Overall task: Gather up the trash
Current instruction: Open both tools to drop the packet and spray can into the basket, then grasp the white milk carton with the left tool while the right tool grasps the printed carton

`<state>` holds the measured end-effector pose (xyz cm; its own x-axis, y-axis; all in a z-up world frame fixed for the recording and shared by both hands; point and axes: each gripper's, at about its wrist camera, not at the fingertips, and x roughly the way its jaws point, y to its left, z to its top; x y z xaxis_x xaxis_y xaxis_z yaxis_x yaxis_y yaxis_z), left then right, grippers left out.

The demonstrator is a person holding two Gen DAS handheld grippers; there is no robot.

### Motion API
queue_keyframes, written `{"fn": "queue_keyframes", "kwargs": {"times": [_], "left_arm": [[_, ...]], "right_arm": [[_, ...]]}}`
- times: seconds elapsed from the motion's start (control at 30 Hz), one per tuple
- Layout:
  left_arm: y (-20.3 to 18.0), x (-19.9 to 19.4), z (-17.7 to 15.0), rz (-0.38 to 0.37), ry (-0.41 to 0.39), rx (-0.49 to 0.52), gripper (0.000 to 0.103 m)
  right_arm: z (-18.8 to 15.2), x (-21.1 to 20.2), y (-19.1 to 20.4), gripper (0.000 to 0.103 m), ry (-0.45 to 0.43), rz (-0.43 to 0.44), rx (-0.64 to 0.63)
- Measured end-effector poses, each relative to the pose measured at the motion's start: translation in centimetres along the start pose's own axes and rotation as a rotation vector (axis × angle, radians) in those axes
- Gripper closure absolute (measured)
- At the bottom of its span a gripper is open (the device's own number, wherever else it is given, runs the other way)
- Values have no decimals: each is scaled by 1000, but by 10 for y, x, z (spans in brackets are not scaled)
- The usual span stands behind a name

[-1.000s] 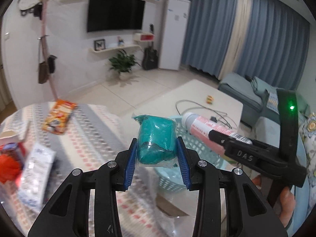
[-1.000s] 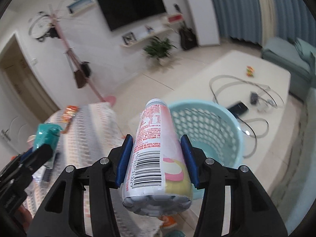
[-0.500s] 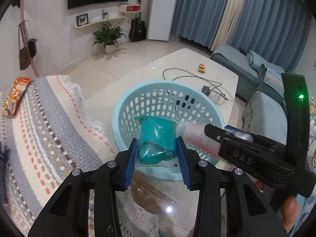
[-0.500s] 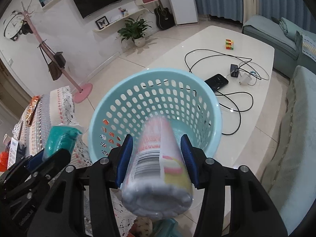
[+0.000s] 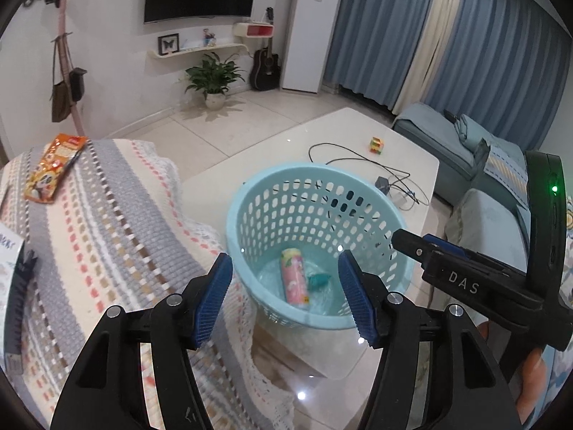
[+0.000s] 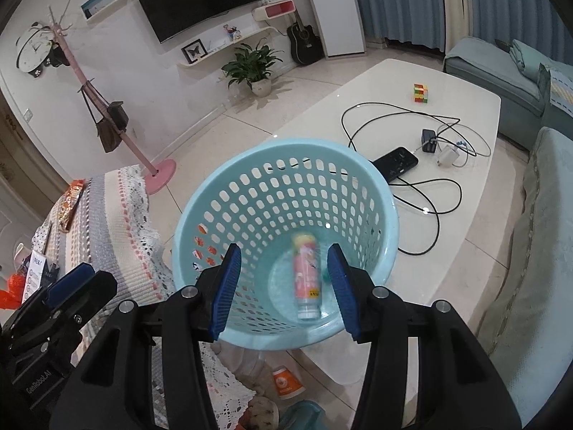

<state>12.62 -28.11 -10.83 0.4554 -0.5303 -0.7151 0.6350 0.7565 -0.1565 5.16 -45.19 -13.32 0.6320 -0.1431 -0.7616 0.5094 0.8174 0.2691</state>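
Far over on the left, a white carton (image 5: 9, 247) is cut off by the frame edge, so only a corner with some blue print shows, and the lettering is too small to read. Past it an orange snack packet (image 5: 53, 168) lies flat on the striped woven cloth (image 5: 107, 222), well apart from everything else.

The left gripper (image 5: 284, 299) hangs over the near rim of the light blue basket (image 5: 247, 193) with its blue pads spread wide and nothing between them. From the other side the right gripper (image 6: 283, 286) stands the same way, jaws wide apart and empty, above the same rim.

Down on the basket floor the pink bottle (image 5: 294, 276) lies on its side. It is smeared with blur in the right wrist view (image 6: 306, 279), so its label cannot be read there. Just beside it, touching or nearly so, sits the teal packet (image 5: 318, 280); from the right wrist only a sliver of it peeks out behind a gripper pad. The basket's near wall hides part of the floor around both.

To the right, on the white table (image 6: 476, 107), a black phone (image 6: 395, 161) is half hidden behind the basket rim, with looping black cables (image 6: 435, 193) and a white charger (image 6: 447, 156) tangled close by. Farther back stands a small coloured cube (image 6: 421, 93). The sofa (image 6: 537, 251) runs out of frame at the right edge.
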Motion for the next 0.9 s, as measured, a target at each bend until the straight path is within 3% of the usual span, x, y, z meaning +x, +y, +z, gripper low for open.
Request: {"fn": "queue_keyframes", "kwargs": {"times": [0.23,0.43,0.57,0.73,0.9], "left_arm": [[20,-40,-5,19,-60,-50,46],[49,-90,-12,68,-144,-103,46],[75,-128,-21,114,-204,-159,44],[115,-184,-38,224,-292,-252,30],[160,-231,-61,361,-350,-354,27]], "right_arm": [[0,-19,29,56,-43,64,-52],[-5,-37,80,56,-67,150,-152],[-11,-47,120,48,-75,207,-226],[-26,-55,180,38,-68,283,-326],[-42,-53,231,26,-53,341,-389]]}}
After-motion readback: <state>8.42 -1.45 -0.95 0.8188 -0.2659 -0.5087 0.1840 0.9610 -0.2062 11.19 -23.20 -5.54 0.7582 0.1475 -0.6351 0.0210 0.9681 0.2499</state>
